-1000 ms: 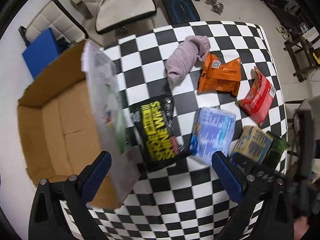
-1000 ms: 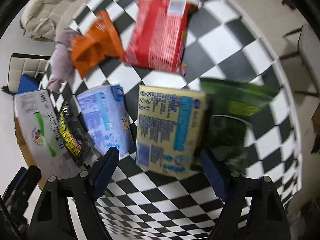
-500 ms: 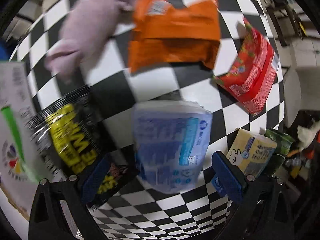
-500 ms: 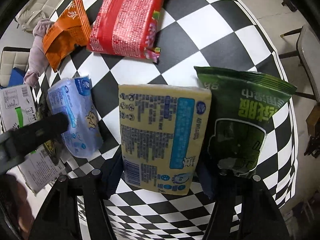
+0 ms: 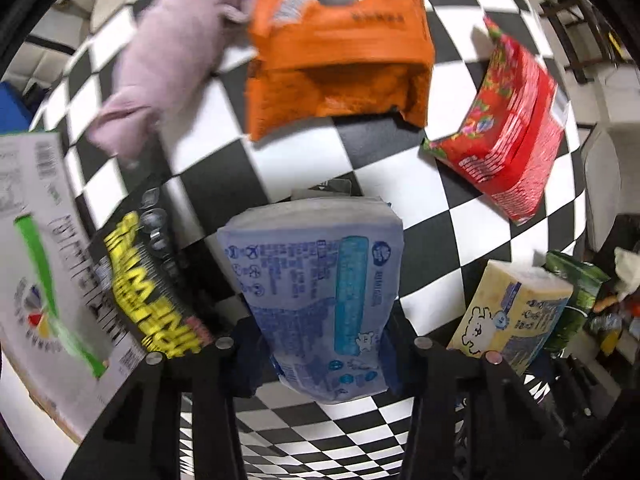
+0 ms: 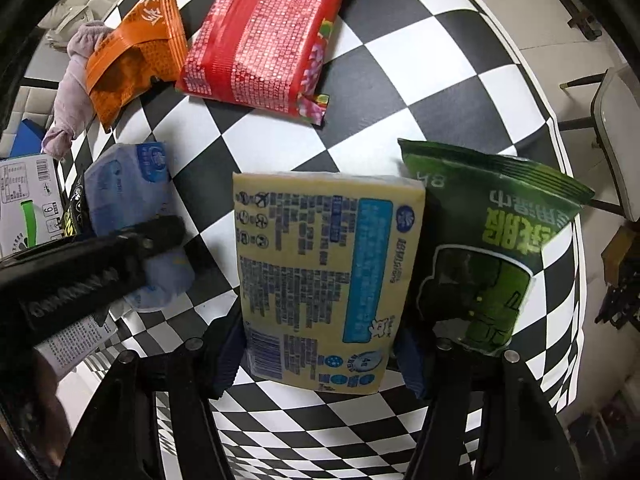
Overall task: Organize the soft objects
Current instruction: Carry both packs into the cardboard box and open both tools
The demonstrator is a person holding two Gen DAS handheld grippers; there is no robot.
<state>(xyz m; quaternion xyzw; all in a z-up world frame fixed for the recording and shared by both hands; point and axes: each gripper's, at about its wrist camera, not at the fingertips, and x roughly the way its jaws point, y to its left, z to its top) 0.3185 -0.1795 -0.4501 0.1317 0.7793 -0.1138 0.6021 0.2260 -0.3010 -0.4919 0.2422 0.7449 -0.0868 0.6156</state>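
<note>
Closing left gripper [image 5: 320, 344] on blue tissue pack [image 5: 316, 280], right gripper [image 6: 316, 348] on yellow tissue pack [image 6: 320, 272] just beside it; both long axes running straight ahead between the jaws.

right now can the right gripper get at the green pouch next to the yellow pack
Probably not directly: the right gripper is closing around the yellow pack, and the green pouch lies just outside its finger, touching the pack.
</note>
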